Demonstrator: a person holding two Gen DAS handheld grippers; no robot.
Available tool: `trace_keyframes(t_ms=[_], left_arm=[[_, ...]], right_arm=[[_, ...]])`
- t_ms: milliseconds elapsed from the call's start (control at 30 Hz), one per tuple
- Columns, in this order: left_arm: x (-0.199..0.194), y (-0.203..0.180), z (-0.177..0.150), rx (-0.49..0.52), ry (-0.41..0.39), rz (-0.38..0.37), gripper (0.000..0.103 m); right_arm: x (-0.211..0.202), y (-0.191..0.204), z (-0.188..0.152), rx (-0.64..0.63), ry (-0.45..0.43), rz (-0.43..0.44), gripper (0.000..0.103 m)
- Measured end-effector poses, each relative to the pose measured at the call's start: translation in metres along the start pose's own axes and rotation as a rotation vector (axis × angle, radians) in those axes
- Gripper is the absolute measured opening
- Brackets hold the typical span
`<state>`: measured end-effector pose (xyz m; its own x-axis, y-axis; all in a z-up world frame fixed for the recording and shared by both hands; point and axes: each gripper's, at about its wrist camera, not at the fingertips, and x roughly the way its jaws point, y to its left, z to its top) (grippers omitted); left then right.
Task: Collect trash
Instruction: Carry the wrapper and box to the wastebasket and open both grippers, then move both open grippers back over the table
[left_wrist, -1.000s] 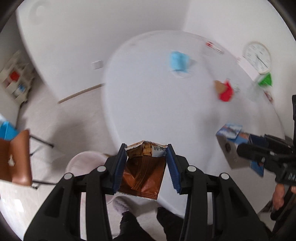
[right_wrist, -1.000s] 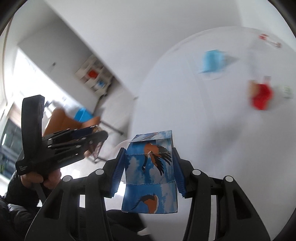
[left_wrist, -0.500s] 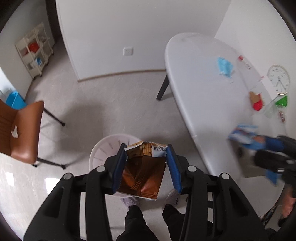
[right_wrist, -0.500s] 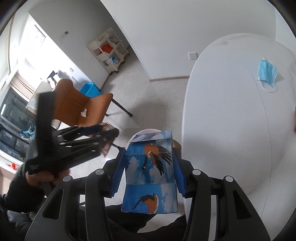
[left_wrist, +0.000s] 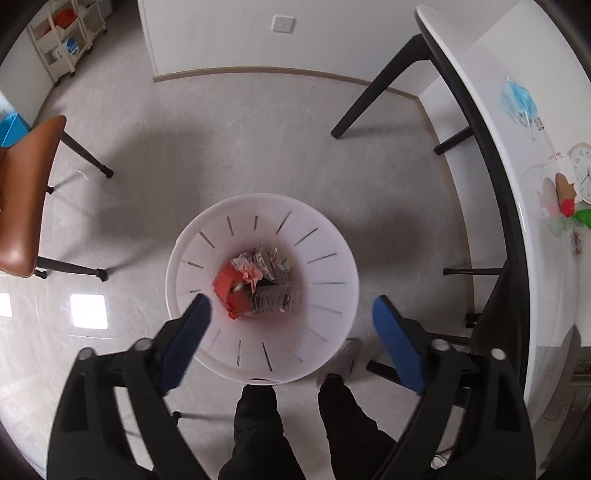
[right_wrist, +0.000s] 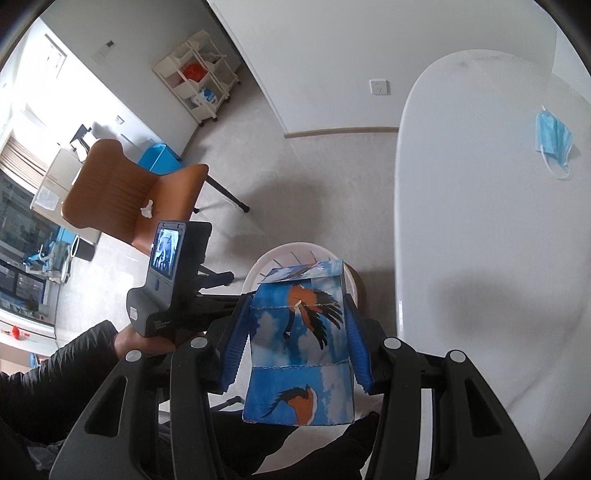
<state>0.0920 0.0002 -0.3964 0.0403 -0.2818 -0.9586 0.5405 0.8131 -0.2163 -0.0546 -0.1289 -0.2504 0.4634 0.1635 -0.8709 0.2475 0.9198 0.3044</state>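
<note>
My left gripper (left_wrist: 291, 317) is open and empty, right above the white slotted trash bin (left_wrist: 332, 266) on the floor. Several crumpled wrappers (left_wrist: 255, 284) lie at the bin's bottom. My right gripper (right_wrist: 295, 343) is shut on a blue carton with bird pictures (right_wrist: 303, 354), held above the floor beside the table edge; the bin's rim (right_wrist: 280, 254) shows just beyond the carton. A blue face mask (right_wrist: 554, 136) lies on the white table, also seen in the left wrist view (left_wrist: 517, 99). Red and green scraps (left_wrist: 569, 210) lie further along the table.
A white oval table (right_wrist: 480, 221) on black legs (left_wrist: 380, 88) stands to the right of the bin. A brown chair (right_wrist: 129, 195) stands to the left. A white clock (left_wrist: 581, 170) lies on the table. My feet (left_wrist: 340, 358) are beside the bin. A white trolley (right_wrist: 199, 74) stands by the wall.
My left gripper has swung from the table to above the bin and opened; the brown wrapper it held is gone from its jaws. My right gripper has kept the blue carton and moved off the table.
</note>
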Motion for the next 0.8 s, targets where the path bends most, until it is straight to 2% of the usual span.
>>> trace_keyframes(t_ms=[100, 267, 367, 567, 667, 800], left_arm=[[-0.009, 0.01, -0.001, 0.007, -0.027, 0.021, 0.095], [-0.037, 0.036, -0.006, -0.039, -0.082, 0.092, 0.095], [-0.059, 0.057, -0.015, -0.087, -0.123, 0.169, 0.095], [-0.094, 0.088, -0.031, -0.158, -0.17, 0.222, 0.095], [-0.104, 0.096, -0.034, -0.173, -0.173, 0.229, 0.095], [-0.118, 0.099, -0.037, -0.189, -0.182, 0.218, 0.095]], right_arm=[[0.006, 0.006, 0.0, -0.018, 0.0, 0.008, 0.049], [0.033, 0.025, 0.006, -0.086, 0.008, 0.008, 0.05], [0.061, 0.033, 0.007, -0.12, 0.025, 0.019, 0.051], [0.128, 0.041, 0.002, -0.151, 0.089, 0.027, 0.074], [0.155, 0.045, -0.002, -0.147, 0.136, -0.005, 0.083], [0.148, 0.049, -0.004, -0.119, 0.131, -0.035, 0.092]])
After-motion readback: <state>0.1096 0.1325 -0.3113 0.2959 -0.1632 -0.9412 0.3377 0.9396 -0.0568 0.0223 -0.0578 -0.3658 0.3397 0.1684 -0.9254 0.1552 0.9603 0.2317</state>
